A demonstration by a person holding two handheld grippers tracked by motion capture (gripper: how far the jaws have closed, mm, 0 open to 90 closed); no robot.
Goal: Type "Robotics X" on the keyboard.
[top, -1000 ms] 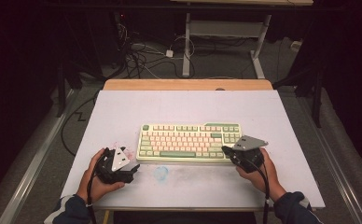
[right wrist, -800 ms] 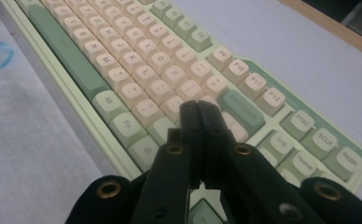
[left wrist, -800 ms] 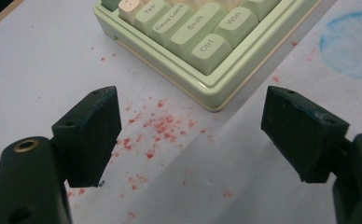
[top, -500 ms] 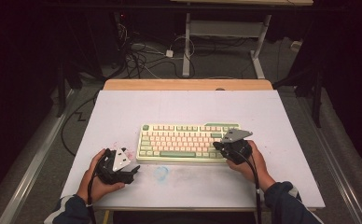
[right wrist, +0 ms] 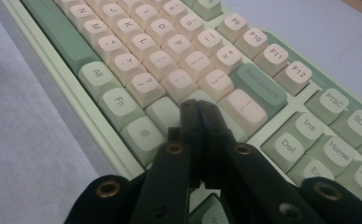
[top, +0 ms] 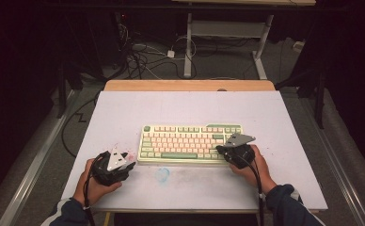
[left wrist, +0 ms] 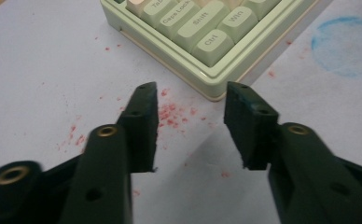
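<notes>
We're on the key-press step — right hand-held gripper (right wrist: 198, 109) clamped shut, empty, over the keyboard (top: 190, 143)'s Enter end; next, a straight push down. Left hand-held gripper (left wrist: 191, 100) gapes empty off its Ctrl corner.
</notes>
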